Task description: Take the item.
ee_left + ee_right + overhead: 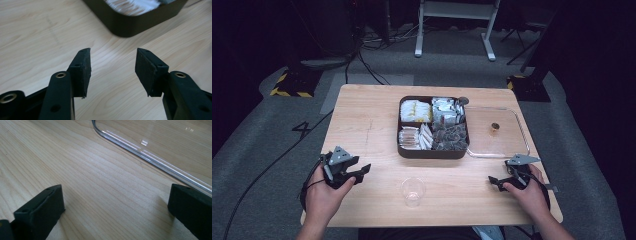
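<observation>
The dark four-compartment box (433, 150) of packets sits mid-table as the one box among one clear plastic cup (413, 190) near the front edge, one clear lid (522, 131) touching the box's right side, and two grippers. The left gripper (362, 170) rests well apart from the box, and the right gripper (495, 181) lies just below the lid; both have their jaws spread with nothing between them. In the left gripper view the box (135, 23) is cut off at the top and blurred, and the packets are too small to identify.

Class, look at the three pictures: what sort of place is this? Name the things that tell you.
Probably a lab or studio set up for recording, not a home: a bare wooden table stands on grey carpet with cables trailing across it, hazard-striped stand bases at the sides, and dark surroundings.
</observation>
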Demonstrator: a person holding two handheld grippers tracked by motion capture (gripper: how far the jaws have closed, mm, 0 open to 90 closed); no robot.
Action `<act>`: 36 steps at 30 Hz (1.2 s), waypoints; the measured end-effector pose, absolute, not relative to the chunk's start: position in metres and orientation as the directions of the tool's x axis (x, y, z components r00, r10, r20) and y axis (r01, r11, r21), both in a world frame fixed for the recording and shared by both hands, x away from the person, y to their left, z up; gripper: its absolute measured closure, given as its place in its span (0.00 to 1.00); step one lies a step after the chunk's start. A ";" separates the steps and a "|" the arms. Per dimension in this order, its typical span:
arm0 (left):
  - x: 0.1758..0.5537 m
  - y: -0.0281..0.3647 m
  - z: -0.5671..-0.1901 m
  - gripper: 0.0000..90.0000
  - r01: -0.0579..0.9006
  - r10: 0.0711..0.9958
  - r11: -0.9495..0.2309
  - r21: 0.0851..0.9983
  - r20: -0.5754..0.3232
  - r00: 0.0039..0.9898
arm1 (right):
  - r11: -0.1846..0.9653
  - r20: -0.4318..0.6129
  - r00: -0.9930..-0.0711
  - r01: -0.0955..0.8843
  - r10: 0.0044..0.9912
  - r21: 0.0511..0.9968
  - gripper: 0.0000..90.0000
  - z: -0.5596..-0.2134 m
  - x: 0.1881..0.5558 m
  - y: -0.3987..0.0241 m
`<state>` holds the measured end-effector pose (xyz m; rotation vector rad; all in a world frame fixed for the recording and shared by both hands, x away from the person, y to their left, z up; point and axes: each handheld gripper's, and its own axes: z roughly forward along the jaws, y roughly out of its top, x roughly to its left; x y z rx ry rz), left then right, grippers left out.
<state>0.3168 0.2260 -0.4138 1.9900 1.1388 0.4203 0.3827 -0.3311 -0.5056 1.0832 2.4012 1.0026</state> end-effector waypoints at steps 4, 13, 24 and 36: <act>0.330 0.215 -0.402 0.53 0.520 0.826 -0.316 0.793 -0.040 0.562 | 0.466 -0.004 -0.661 0.525 0.751 0.712 0.01 -0.506 0.383 -0.331; 0.363 0.191 -0.385 0.52 0.490 0.807 -0.348 0.799 -0.011 0.590 | 0.468 -0.004 -0.664 0.522 0.747 0.712 0.01 -0.506 0.383 -0.331; 0.421 0.160 -0.374 0.53 0.476 0.742 -0.350 0.807 -0.071 0.666 | 0.474 -0.004 -0.672 0.517 0.740 0.712 0.01 -0.506 0.384 -0.332; 0.482 0.132 -0.385 0.50 0.480 0.722 -0.329 0.813 -0.110 0.683 | 0.482 -0.004 -0.684 0.510 0.729 0.713 0.01 -0.506 0.386 -0.332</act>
